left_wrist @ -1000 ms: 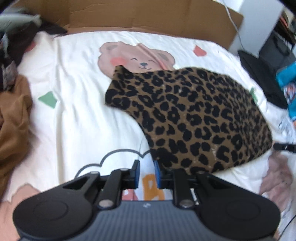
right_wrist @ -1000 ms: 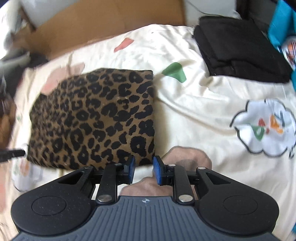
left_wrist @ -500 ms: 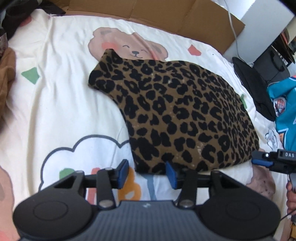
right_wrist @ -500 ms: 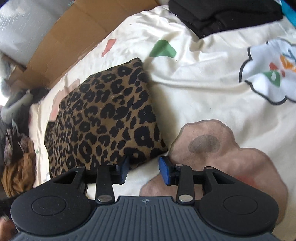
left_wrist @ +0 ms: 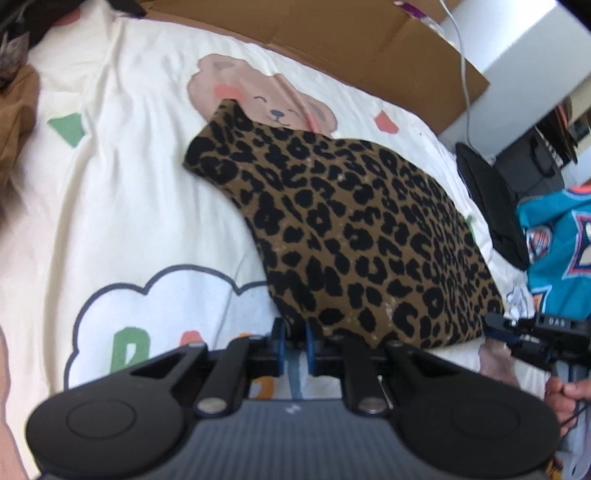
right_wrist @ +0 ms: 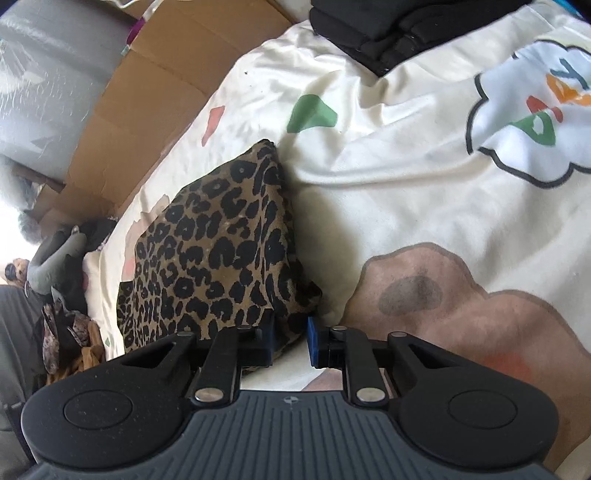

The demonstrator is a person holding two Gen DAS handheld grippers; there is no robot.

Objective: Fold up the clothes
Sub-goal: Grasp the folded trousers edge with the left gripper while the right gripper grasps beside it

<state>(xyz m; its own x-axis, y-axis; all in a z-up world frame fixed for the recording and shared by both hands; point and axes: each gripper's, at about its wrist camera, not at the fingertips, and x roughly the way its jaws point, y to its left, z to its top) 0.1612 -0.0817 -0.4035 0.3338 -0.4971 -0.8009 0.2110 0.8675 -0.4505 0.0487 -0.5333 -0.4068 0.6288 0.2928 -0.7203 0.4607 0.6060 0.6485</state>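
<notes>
A folded leopard-print garment point(left_wrist: 362, 236) lies flat on the cream cartoon-print bedsheet point(left_wrist: 129, 206). My left gripper point(left_wrist: 292, 345) is shut on its near left corner, and a bit of spotted cloth shows between the blue pads. In the right wrist view the same garment point(right_wrist: 214, 251) stretches away to the left, and my right gripper point(right_wrist: 291, 339) is shut on its near right corner. From the left wrist view, that right gripper point(left_wrist: 496, 326) shows at the garment's right corner, held by a person's hand point(left_wrist: 565, 391).
Flattened cardboard point(left_wrist: 332, 40) stands along the bed's far side. Folded black clothes point(right_wrist: 388, 29) and a teal jersey point(left_wrist: 554, 236) lie to the right. A brown garment point(left_wrist: 14, 122) and a clothes heap point(right_wrist: 62, 295) sit at the left edge.
Both grippers opened, moved up to the garment's two near corners, then shut on them. The garment itself has stayed where it was.
</notes>
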